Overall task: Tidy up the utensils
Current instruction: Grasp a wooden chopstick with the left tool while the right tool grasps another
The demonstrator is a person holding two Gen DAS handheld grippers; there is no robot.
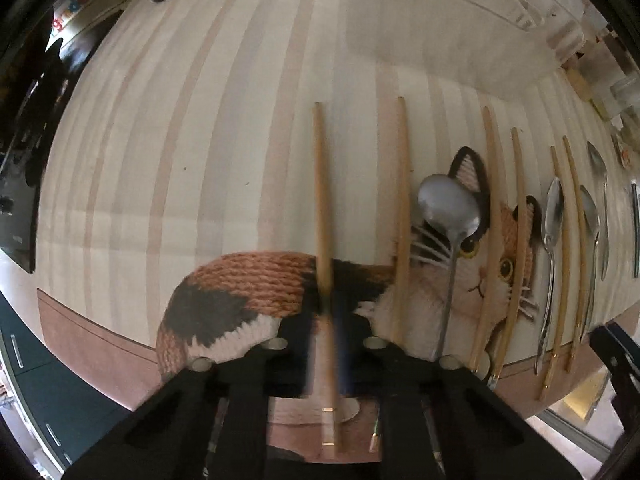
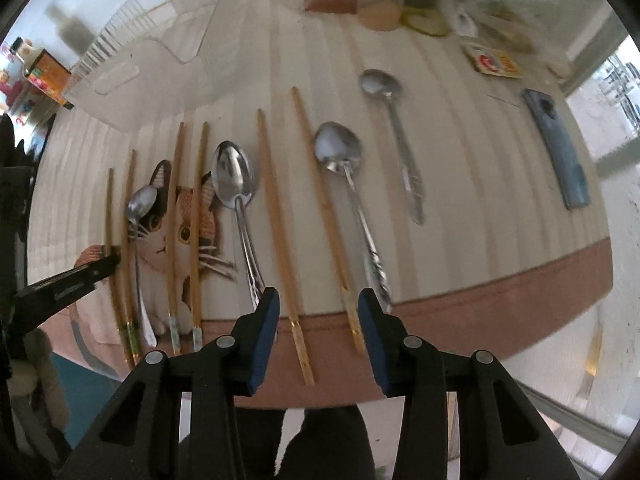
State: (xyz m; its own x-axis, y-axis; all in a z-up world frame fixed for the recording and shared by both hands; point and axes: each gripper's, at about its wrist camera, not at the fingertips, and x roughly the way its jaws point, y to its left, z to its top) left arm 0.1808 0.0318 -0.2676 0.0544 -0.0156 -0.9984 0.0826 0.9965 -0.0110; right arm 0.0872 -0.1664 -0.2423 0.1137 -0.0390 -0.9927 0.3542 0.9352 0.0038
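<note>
We hold our left gripper (image 1: 328, 320) low over the striped cloth with the knitted cat picture (image 1: 240, 160), its jaws closed tight on a slim wooden chopstick (image 1: 322, 216) that points straight ahead along the stripes. Our right gripper (image 2: 318, 334) hangs with its blue-padded fingers (image 2: 264, 336) spread wide and holding nothing, above the near ends of two more chopsticks (image 2: 276, 236). The other chopsticks and four steel spoons (image 2: 234, 178) lie in a row across the cloth between us.

Calico cat (image 1: 256, 292) on cream-striped tablecloth (image 1: 200, 140).
</note>
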